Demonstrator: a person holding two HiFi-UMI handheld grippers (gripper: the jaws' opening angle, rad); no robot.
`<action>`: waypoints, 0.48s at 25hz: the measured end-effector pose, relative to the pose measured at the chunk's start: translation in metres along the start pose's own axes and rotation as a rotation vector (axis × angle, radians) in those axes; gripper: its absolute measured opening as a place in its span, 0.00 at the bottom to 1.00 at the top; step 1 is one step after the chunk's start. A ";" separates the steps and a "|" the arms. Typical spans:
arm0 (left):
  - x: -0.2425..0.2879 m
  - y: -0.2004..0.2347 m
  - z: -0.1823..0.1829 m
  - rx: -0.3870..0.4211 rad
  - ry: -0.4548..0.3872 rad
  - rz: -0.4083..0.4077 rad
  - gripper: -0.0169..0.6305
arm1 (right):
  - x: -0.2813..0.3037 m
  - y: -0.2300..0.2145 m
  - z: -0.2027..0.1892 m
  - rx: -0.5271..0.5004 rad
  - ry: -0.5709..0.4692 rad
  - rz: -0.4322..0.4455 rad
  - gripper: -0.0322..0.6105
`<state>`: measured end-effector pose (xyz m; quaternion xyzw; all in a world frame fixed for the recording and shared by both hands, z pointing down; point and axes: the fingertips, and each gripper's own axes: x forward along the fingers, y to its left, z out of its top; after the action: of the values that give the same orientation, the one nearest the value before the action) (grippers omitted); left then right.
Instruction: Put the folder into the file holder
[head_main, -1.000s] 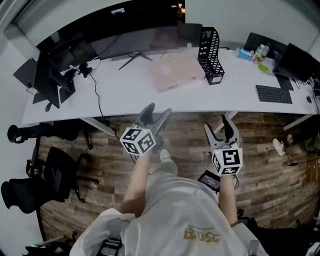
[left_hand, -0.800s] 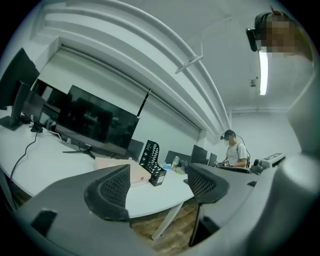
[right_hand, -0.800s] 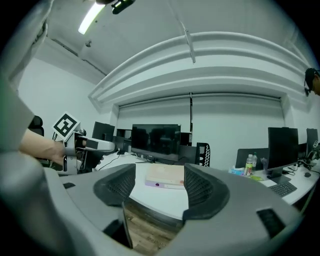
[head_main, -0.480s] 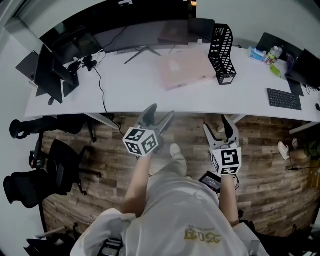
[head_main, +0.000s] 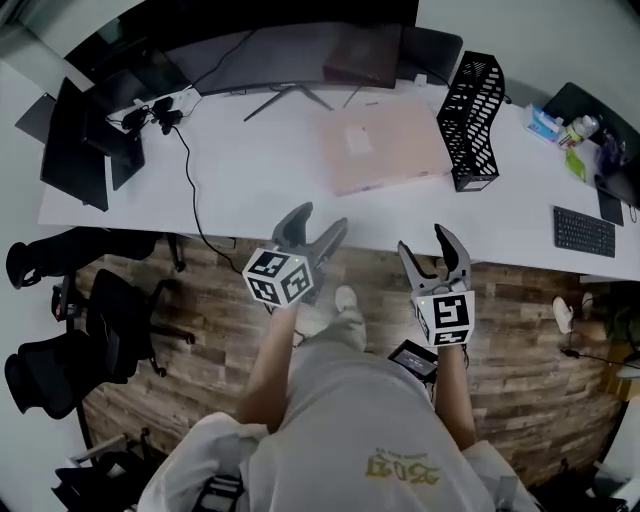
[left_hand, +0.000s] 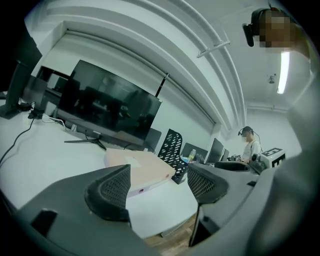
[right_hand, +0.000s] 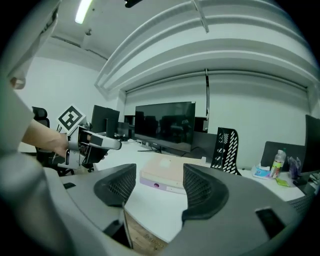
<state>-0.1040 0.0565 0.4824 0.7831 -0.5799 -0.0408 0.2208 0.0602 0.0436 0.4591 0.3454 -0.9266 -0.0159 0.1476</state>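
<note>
— What's in front of you?

— The white bench (head_main: 250, 170) runs wide across my view. I'm standing short of it, over the wood floor.

— And the folder?

— The pink folder (head_main: 385, 147) lies flat on the bench, ahead of me and beyond both my hands. Its long axis goes along the bench, left to right. The black holder (head_main: 472, 120) stands upright just beside its right end.

— Which side is nearer?

— The right gripper (head_main: 428, 245), I judge, by a little, and it's also closer to the holder. The left gripper (head_main: 318, 225) points toward the folder's left end.

— Holding anything?

— No. Both pairs of fingers are spread apart with nothing between them, and both are well clear of the folder. I reckon a reach forward over the bench edge has to come first.
</note>
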 end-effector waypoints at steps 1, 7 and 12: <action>0.008 0.009 0.001 -0.009 0.006 0.006 0.58 | 0.014 -0.004 -0.003 0.011 0.012 0.016 0.50; 0.054 0.058 -0.003 -0.039 0.058 0.024 0.57 | 0.085 -0.017 -0.018 0.025 0.078 0.096 0.51; 0.082 0.087 -0.014 -0.074 0.103 0.023 0.57 | 0.131 -0.022 -0.026 0.010 0.119 0.147 0.51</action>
<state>-0.1500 -0.0355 0.5446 0.7687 -0.5749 -0.0193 0.2798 -0.0123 -0.0557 0.5153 0.2774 -0.9392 0.0200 0.2014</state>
